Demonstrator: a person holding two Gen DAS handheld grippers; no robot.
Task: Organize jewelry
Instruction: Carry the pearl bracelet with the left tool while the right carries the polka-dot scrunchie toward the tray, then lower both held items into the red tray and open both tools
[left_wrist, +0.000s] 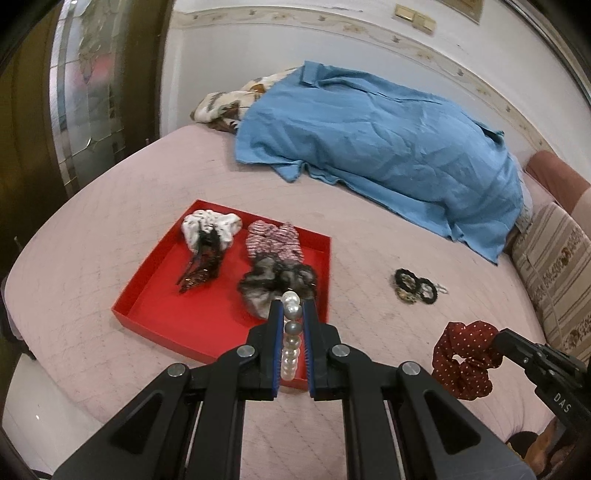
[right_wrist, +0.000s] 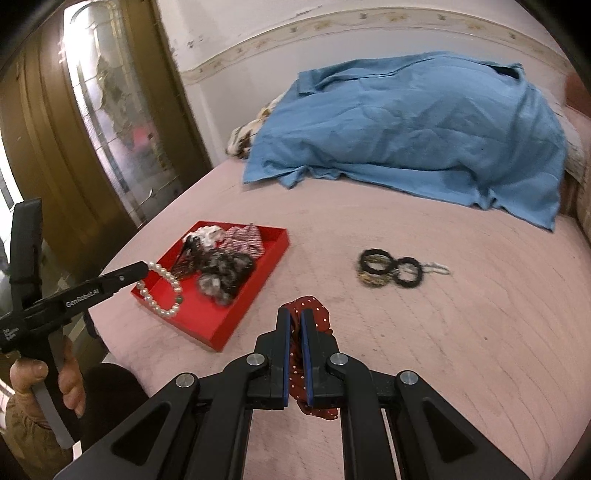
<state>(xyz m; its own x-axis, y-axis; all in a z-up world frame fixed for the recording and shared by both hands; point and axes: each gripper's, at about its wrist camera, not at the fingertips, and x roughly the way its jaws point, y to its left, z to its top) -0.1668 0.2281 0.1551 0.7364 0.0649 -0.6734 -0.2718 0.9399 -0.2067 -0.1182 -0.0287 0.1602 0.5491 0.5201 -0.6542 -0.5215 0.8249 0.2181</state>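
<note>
Both grippers carry items: left gripper (left_wrist: 291, 314) clamps a pearl bracelet (left_wrist: 290, 347), right gripper (right_wrist: 294, 325) pinches a red dotted scrunchie (right_wrist: 310, 354). Red tray (left_wrist: 155, 291) on the bed (left_wrist: 110, 206) already holds several scrunchies (left_wrist: 273, 240); black hair ties (left_wrist: 415, 286) remain outside, unsorted.

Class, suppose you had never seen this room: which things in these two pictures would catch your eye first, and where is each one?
The bright red tray on the pink bed, holding several scrunchies, stands out first. Next come the two grippers: the left gripper is shut on a pearl bracelet above the tray's near edge, and the right gripper is shut on a red dotted scrunchie over the bed. A big blue cloth lies heaped behind.
</note>
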